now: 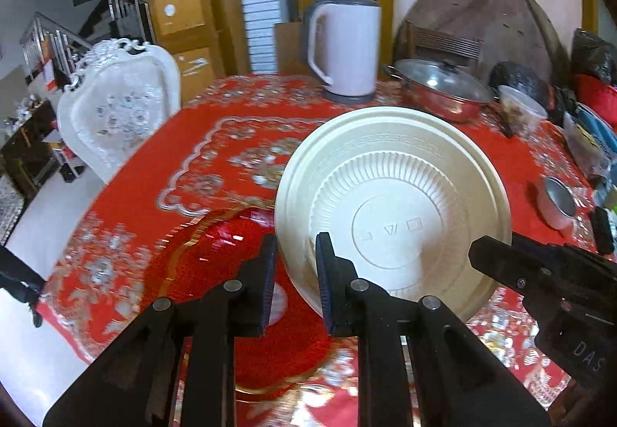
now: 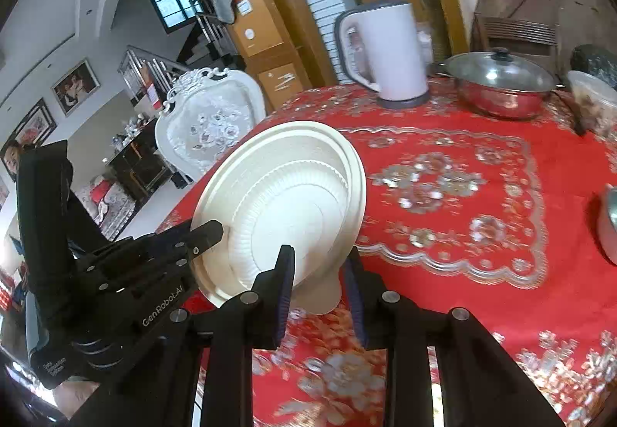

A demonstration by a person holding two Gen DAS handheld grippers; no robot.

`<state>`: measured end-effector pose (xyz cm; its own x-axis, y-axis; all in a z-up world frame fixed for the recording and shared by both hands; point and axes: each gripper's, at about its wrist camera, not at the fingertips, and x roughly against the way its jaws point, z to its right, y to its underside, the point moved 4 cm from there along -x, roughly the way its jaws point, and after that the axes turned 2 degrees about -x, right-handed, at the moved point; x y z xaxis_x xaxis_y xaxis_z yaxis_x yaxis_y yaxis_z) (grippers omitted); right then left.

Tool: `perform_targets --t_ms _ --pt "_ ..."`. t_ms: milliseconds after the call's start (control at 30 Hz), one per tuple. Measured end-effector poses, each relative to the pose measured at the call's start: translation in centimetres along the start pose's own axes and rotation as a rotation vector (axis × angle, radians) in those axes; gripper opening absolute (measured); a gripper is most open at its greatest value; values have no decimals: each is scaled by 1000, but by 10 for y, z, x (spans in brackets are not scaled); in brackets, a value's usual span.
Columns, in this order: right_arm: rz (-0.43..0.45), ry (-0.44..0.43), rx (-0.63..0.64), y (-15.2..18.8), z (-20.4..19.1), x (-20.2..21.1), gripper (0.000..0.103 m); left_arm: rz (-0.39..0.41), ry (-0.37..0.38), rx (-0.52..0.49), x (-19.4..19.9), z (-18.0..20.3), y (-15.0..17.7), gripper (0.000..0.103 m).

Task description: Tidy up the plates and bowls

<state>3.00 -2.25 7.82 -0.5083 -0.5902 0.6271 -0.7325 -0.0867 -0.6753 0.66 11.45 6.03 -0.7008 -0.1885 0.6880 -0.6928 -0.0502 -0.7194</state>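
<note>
A cream ribbed bowl [image 1: 393, 203] hangs tilted above the table, its underside towards the left wrist camera. My left gripper [image 1: 297, 272] is shut on its near-left rim. My right gripper [image 1: 478, 253] clamps the opposite rim. In the right wrist view the same bowl [image 2: 293, 203] stands on edge between the right gripper [image 2: 320, 284] fingers, and the left gripper [image 2: 214, 230] bites the rim from the left. Under the bowl a red faceted plate [image 1: 231, 257] with a gold rim lies flat on the red tablecloth [image 1: 162, 141].
A white kettle [image 1: 347, 49] and a lidded steel pot [image 1: 439, 87] stand at the back of the table. A small metal cup [image 1: 559, 199], a plastic container [image 1: 520, 107] and bags crowd the right side. A white ornate chair [image 1: 115, 99] stands at the far-left edge.
</note>
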Motion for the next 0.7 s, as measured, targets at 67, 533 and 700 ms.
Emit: perform_targets --t_ms 67,533,700 --pt "-10 -14 9 0 -9 -7 28 3 -21 -5 0 -12 -1 16" --pt "-149 -81 72 27 -48 -53 33 -81 -74 -5 -15 -67 28 16" --pt "-174 -93 68 34 -51 -58 35 -112 -82 -6 -25 -70 36 16"
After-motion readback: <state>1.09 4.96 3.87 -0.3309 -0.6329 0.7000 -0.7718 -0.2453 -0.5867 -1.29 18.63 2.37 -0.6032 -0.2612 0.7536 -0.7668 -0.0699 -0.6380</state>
